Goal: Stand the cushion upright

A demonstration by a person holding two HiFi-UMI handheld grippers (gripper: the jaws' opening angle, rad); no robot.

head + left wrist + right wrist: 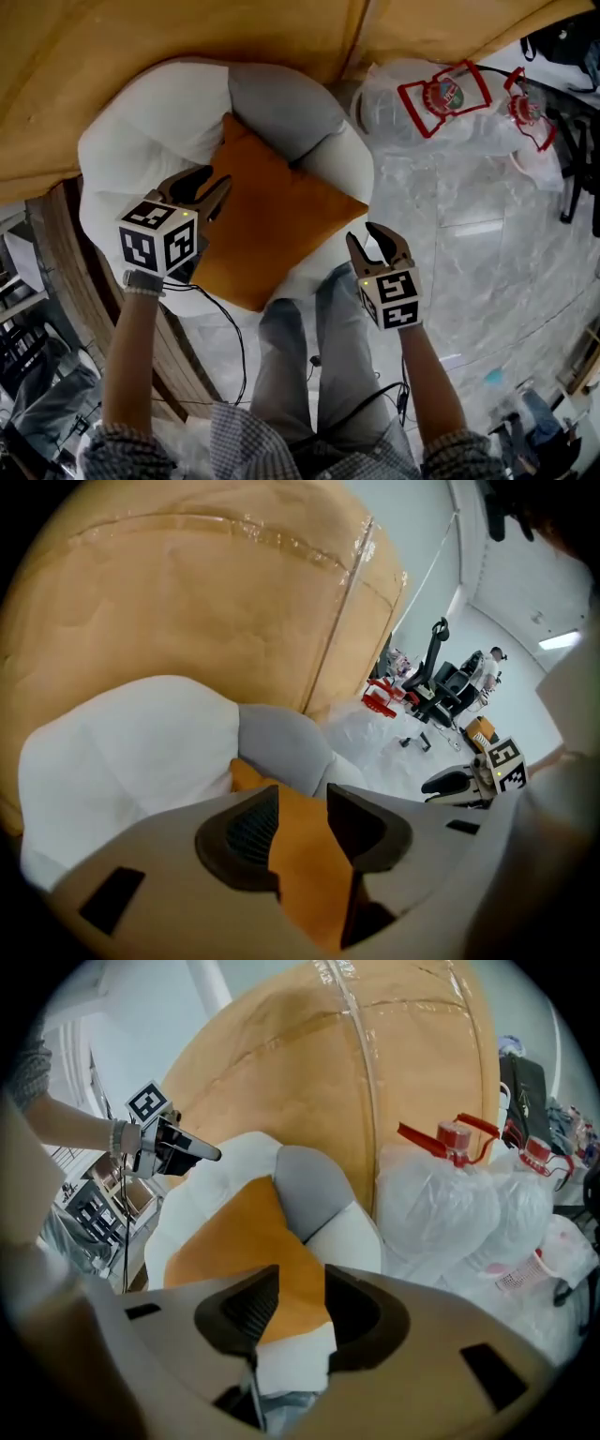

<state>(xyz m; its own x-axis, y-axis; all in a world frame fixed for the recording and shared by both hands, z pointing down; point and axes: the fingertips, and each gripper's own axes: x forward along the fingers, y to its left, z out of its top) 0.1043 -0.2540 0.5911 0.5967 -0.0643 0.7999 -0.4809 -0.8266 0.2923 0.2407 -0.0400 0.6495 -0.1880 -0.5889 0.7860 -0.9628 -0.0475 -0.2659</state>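
Observation:
An orange cushion (272,225) lies flat on the seat of a white and grey armchair (141,141). My left gripper (214,183) hovers over the cushion's left edge, jaws open and empty. In the left gripper view the cushion (305,855) shows through the gap of the left gripper (302,803). My right gripper (364,236) is off the cushion's right corner, over the seat's front edge, also open with nothing in it. In the right gripper view the cushion (244,1232) lies beyond the right gripper (302,1283), with its corner and the white seat showing in the gap.
A grey back pad (281,108) sits behind the cushion. A tan curved wall (141,47) stands behind the chair. White plastic bags with red handles (441,103) lie on the marble floor at the right. The person's jeans-clad legs (309,347) are in front of the seat.

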